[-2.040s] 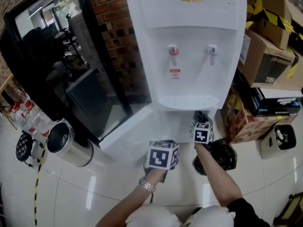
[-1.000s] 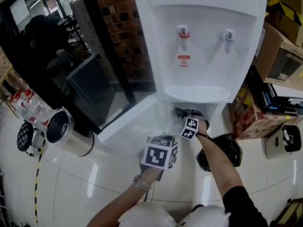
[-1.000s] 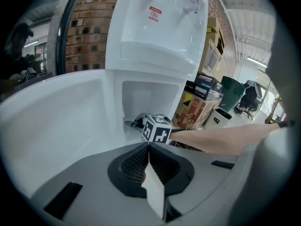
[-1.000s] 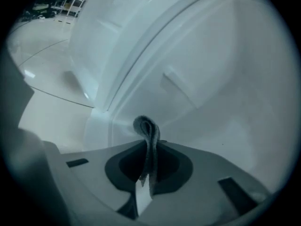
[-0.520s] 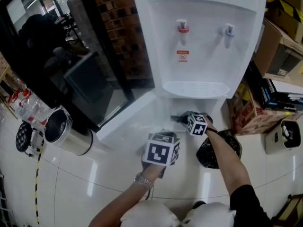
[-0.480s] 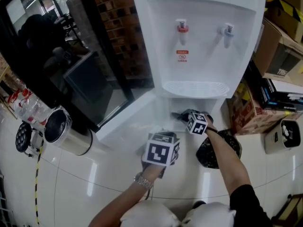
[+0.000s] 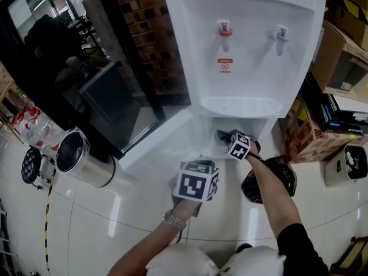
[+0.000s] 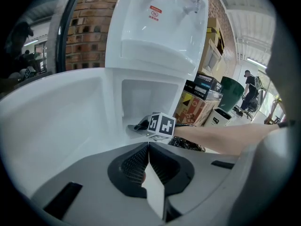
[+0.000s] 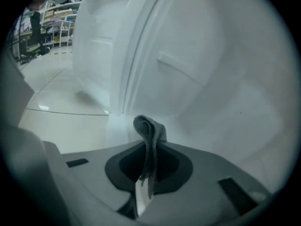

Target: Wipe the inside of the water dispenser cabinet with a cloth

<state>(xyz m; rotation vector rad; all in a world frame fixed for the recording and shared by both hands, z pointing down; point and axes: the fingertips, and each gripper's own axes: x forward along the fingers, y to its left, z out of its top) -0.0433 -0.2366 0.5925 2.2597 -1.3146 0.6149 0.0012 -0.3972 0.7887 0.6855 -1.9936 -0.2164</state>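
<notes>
The white water dispenser [image 7: 253, 50] stands with its low cabinet [image 7: 238, 132] open and the cabinet door [image 7: 158, 148] swung out to the left. My right gripper [image 7: 228, 135] reaches into the cabinet opening, shut on a grey cloth [image 9: 149, 131] that stands folded above the jaws close to the white inner wall [image 9: 221, 84]. In the left gripper view the cloth [image 8: 140, 125] shows dark on the cabinet floor, beside the right gripper's marker cube [image 8: 161, 125]. My left gripper [image 8: 148, 149] hangs shut and empty in front of the open door, short of the cabinet.
A steel bin [image 7: 80, 163] lies at the left by the black-framed glass door [image 7: 109, 96]. A black bag [image 7: 270, 180], cardboard boxes [image 7: 345, 50] and a small white bin [image 7: 347, 164] crowd the right. A person [image 8: 248, 86] stands far off.
My right gripper has gone from in front of the dispenser into the cabinet opening with the cloth, then shifted slightly inside. The left gripper has stayed about where it was.
</notes>
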